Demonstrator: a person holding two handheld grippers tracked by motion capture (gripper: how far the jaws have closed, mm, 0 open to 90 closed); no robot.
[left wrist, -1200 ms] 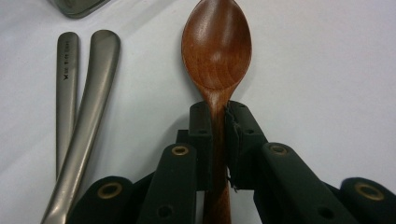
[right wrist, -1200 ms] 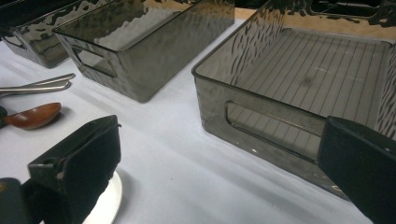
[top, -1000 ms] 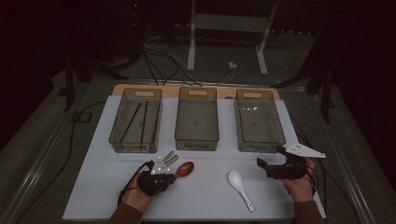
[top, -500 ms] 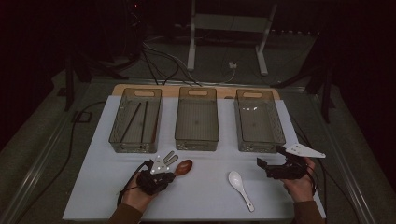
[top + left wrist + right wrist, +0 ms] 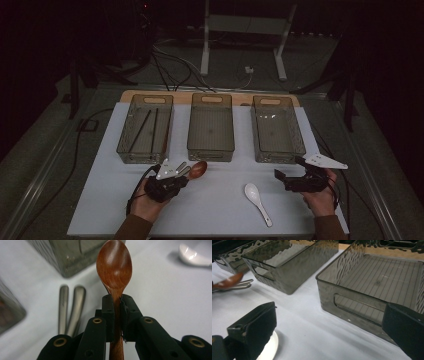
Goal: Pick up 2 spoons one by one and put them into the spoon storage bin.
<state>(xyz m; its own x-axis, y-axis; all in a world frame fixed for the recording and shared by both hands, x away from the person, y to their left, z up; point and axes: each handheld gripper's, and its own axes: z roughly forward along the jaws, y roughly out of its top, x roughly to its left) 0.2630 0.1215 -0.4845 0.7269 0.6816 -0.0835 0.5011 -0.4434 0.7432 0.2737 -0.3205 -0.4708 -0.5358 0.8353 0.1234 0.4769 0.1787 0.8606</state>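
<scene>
My left gripper [image 5: 183,177] [image 5: 117,300] is shut on the neck of a brown wooden spoon [image 5: 198,169] [image 5: 114,267], just in front of the left and middle bins; the bowl points away from me. Beside the spoon, two metal utensil handles [image 5: 68,307] [image 5: 180,167] lie on the white mat. My right gripper [image 5: 289,169] [image 5: 329,322] is open at the right, its jaws wide apart, facing the right bin [image 5: 372,277]. A white ceramic spoon [image 5: 257,200] [image 5: 192,256] lies on the mat between the two hands.
Three smoky clear bins stand in a row at the far side of the mat: left [image 5: 142,157], middle [image 5: 210,154], right [image 5: 280,156]. The left bin holds two dark sticks [image 5: 142,131]. Cables and a stand's legs lie on the floor behind.
</scene>
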